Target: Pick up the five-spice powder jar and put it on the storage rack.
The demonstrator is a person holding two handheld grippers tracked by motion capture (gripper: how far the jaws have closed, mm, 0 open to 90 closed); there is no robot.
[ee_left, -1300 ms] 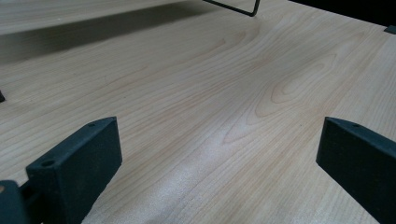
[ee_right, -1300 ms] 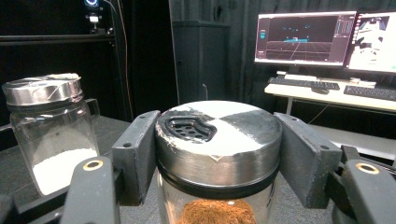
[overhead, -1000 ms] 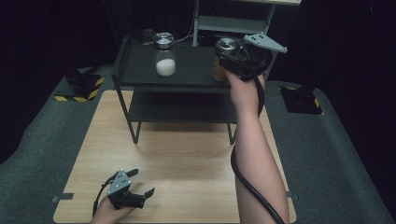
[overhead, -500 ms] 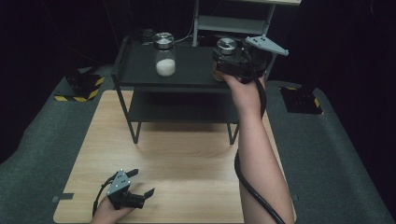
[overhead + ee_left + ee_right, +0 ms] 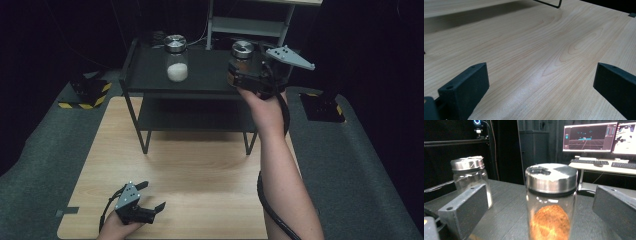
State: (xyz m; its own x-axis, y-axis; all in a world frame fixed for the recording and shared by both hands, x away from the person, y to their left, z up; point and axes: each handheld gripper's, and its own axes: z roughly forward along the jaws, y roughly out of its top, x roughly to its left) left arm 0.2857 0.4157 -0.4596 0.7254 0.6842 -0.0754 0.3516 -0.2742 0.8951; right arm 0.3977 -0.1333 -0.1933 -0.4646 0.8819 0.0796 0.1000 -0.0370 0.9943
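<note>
The wooden tabletop (image 5: 200, 170) in front of the black shelf unit (image 5: 150, 90) lies bare — wide room for a hand; on the shelf's top, the jar of white powder (image 5: 176, 59) and the jar of orange powder (image 5: 242, 56) stand well apart, an open lane of dark surface between them; the right gripper (image 5: 240, 75) crowds the orange jar's near side — jaws spread either side of it, not touching.

R claw (image 5: 239, 75): jaws have just been opening, from clamped on the orange-powder jar (image 5: 551, 205) to wide; jar now stands free between them, pads off the glass. Jar now on top shelf of black rack (image 5: 210, 65), lid exposed, w/ claw drawn back slightly toward the person.
</note>
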